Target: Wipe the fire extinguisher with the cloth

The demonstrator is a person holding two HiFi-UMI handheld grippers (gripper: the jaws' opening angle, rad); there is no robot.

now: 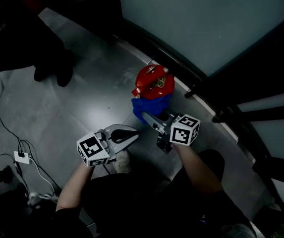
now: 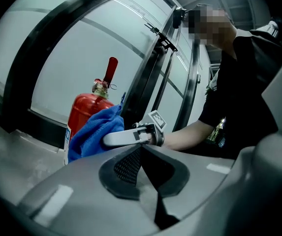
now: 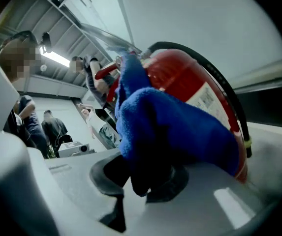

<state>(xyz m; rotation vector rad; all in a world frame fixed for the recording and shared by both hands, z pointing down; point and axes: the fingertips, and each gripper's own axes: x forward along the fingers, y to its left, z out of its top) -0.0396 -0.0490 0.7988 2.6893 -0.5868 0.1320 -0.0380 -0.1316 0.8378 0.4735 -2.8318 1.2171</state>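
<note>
Item 1, my right gripper (image 3: 140, 183): jaws pinched tight on a fold of the blue fluffy microfibre cloth (image 3: 175, 132), the rest bunching up beyond the tips

Item 2, that cloth: pressed against the side of the red cylindrical metal fire extinguisher (image 1: 154, 83), just below its valve head, covering part of the body on my side

Item 3, my left gripper (image 2: 141, 167): I read the jaws as closed together, pads meeting, nothing between them; held beside the right one, near but clear of cloth and extinguisher

Item 4, the extinguisher: upright on the grey concrete floor (image 1: 82, 100) at the foot of the dark-framed glass wall (image 1: 206, 19); black rubber hose (image 3: 229, 100) down its side next to a white printed label (image 3: 207, 100); red lever handle (image 2: 111, 69) standing on top

Item 5, far left of the head view: white power strip (image 1: 21, 157) with cables trailing over the floor; a bystander's dark shoes (image 1: 62, 71), well apart from the extinguisher
</note>
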